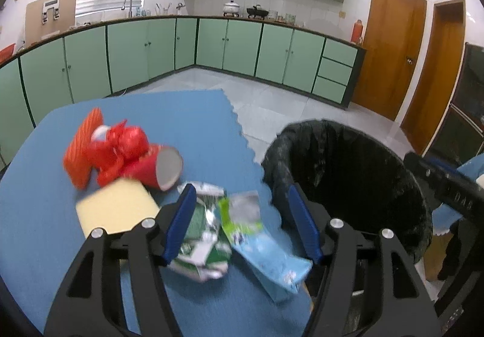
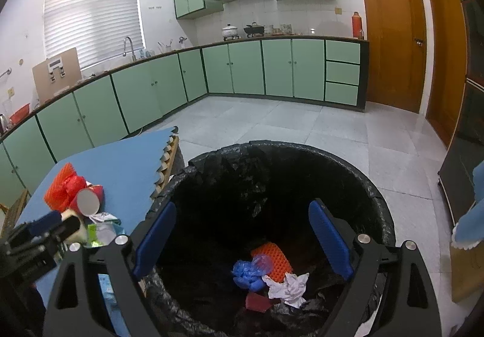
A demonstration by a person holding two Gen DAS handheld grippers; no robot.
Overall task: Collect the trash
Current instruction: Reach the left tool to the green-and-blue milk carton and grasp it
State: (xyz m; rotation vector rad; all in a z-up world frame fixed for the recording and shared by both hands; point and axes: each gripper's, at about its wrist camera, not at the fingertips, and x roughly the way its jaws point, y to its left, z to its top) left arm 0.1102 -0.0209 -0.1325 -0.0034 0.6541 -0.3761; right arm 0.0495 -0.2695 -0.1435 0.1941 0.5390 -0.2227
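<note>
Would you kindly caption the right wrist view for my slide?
Open right gripper above black-lined round trash bin holding orange foam netting.

The left wrist view looks down, close over the bench (image 1: 196, 125), bin (image 1: 348, 173) at its right. The right wrist view looks down, close into the bin (image 2: 272, 185), bench (image 2: 127, 161) at left. Both views share the bench, the bin and the cabinets (image 1: 242, 43) behind.

Mat (image 1: 187, 125): plain blue. Bin liner (image 2: 348, 173): glossy black. Cup (image 1: 157, 169): red outside, white inside. Mesh sleeve (image 1: 83, 146): orange, ribbed. Crumpled wrapper (image 1: 202, 234): green and white print. Carton (image 1: 272, 264): light blue. Card (image 1: 116, 207): pale yellow. Gripper pads (image 1: 181, 222): dark blue.
</note>
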